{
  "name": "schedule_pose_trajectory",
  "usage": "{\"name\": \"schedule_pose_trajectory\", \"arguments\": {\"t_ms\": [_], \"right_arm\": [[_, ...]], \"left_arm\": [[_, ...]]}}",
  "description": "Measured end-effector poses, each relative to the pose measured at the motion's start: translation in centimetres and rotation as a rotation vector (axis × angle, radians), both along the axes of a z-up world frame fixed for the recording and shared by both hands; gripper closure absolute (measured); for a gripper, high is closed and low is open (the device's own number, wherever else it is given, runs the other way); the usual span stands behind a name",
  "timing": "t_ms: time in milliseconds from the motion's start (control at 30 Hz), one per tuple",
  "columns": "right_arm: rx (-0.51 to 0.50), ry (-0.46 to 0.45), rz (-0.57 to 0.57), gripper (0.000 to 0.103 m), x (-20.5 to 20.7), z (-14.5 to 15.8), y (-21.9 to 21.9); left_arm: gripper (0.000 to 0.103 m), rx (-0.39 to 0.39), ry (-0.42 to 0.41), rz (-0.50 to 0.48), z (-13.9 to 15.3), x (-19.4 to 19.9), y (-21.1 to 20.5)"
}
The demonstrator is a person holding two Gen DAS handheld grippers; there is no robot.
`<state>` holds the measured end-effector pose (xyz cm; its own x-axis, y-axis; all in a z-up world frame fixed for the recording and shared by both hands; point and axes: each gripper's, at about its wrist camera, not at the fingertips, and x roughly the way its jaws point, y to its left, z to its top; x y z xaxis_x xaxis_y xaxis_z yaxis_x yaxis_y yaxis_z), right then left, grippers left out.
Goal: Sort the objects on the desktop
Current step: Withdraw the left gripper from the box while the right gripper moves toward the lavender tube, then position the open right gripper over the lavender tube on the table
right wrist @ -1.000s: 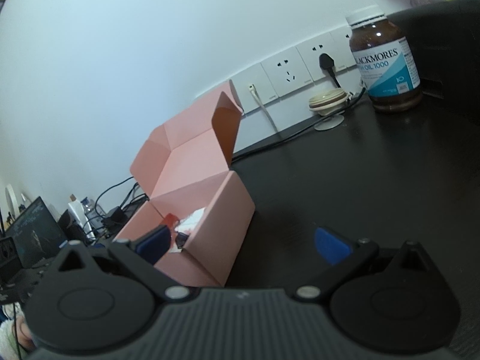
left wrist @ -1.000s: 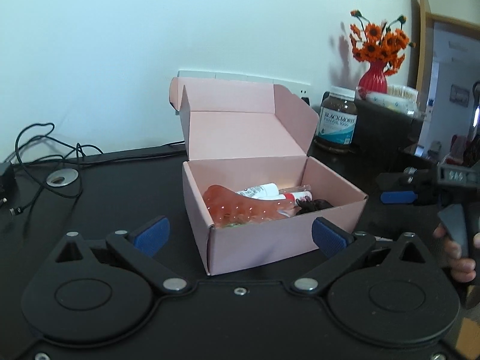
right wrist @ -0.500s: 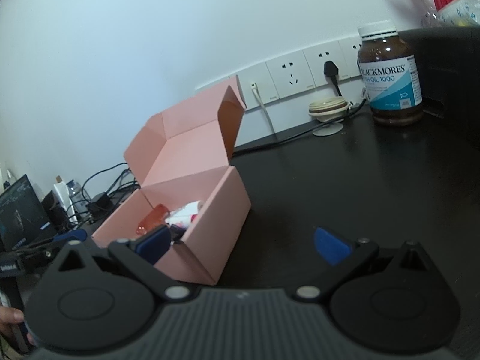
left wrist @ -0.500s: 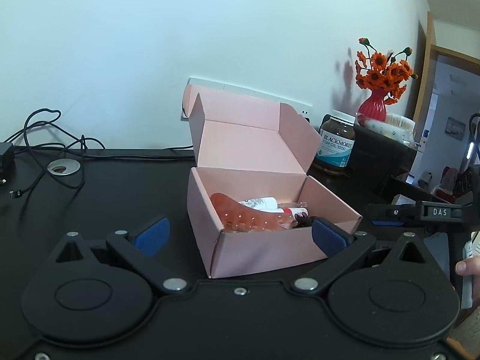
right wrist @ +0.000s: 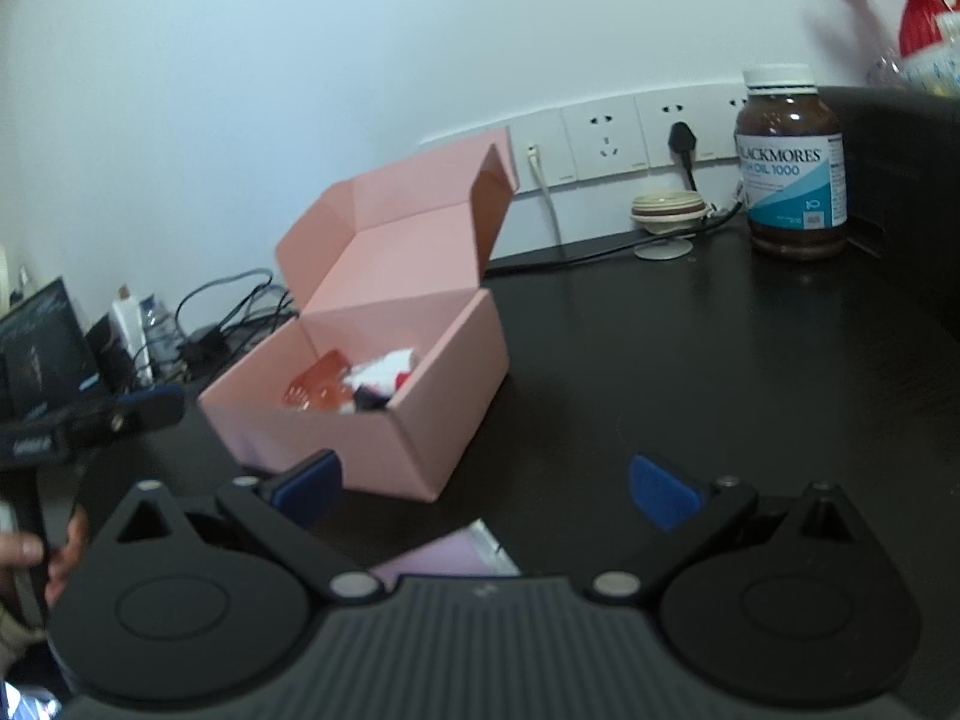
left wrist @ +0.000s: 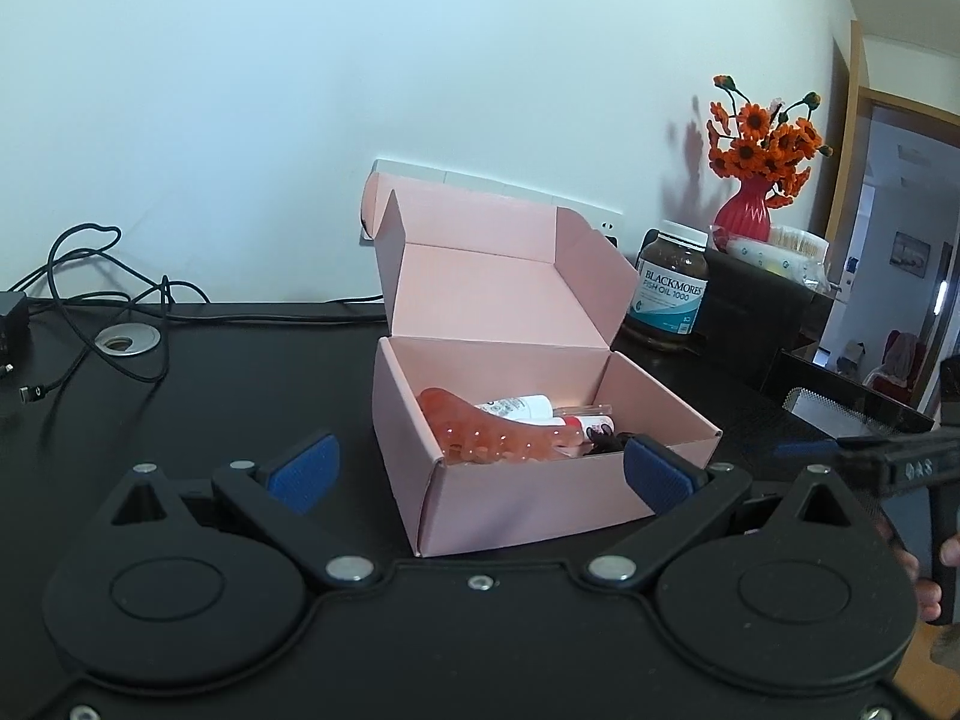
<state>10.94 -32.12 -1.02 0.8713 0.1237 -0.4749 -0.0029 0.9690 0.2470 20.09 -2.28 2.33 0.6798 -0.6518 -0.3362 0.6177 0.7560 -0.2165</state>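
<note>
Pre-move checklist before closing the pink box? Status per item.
1. Lid of pink box fully open, standing upright: ok.
2. Contents (orange comb, white tube) below the rim: ok.
3. Left gripper open and empty: ok.
4. Right gripper open and empty: ok.
5. Fish oil bottle apart from the box: ok.
6. Anything left on the desk to sort: cannot tell; a pale purple flat item lies under the right gripper.

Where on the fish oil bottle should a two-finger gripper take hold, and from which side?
Grip the fish oil bottle across its round labelled body, coming level from the open desk in front. It stands upright, with a wall behind and a black box close beside it.
</note>
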Motion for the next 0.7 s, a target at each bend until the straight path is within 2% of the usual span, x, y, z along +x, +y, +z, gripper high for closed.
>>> {"name": "schedule_pose_trajectory", "arguments": {"t_ms": [333,700], "right_arm": [[-0.106,0.055,0.102,0.001,-2.0,-0.4,2.6],[-0.133,0.089,0.215,0.001,-2.8,-0.4,5.1]], "left_arm": [[0.000,0.012,-0.007,-0.011,0.0,-0.1,-0.2],[0.000,0.013,-0.002,-0.015,0.0,0.0,-0.2]]}}
